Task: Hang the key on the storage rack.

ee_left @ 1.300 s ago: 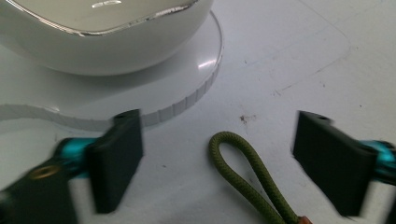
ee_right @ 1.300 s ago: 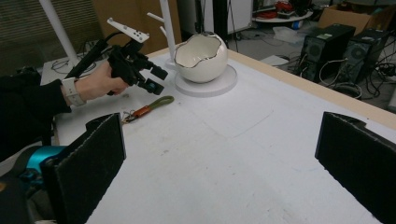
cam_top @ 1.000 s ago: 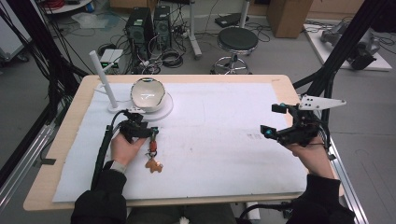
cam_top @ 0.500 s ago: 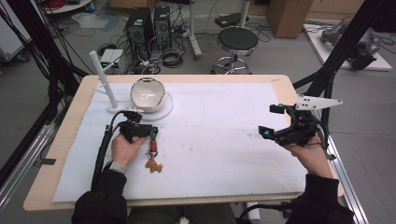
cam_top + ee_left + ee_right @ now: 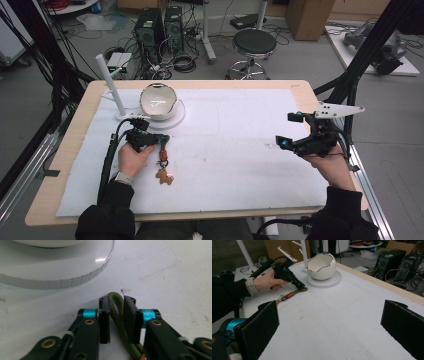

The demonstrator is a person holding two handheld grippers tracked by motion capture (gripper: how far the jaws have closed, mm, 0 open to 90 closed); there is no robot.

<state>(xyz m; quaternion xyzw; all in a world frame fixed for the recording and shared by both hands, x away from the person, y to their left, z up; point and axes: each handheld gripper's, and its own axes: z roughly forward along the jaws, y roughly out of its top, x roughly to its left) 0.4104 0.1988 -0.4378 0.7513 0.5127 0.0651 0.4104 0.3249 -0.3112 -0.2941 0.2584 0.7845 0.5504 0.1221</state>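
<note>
**The green loop could slip out**

The left hand-held gripper (image 5: 159, 142) is down on the tabletop near the back-left corner, just in front of the white egg-shaped bowl (image 5: 157, 100) on its round white base (image 5: 57, 270). Its jaws have just been closing, and now they are almost together. The green cord loop (image 5: 117, 310) of the keychain (image 5: 163, 167) sits between them. In the left gripper view the cord looks pinched between the two black pads, with the tip of the loop poking out past them. The rest of the keychain, with a small brown charm (image 5: 164, 176), lies flat on the white mat (image 5: 240, 165), trailing toward the front edge.

The right hand-held gripper (image 5: 289, 131) waits near the right edge of the tabletop. Its jaws are wide apart and hold nothing.

What could go wrong? The cord is thin and round, so it may slide out if the pinch is weak. The charm may swing when it is lifted. It could bump the bowl, which is close by. The white peg stand (image 5: 111, 85) is close too, and a quick move could knock it.
</note>
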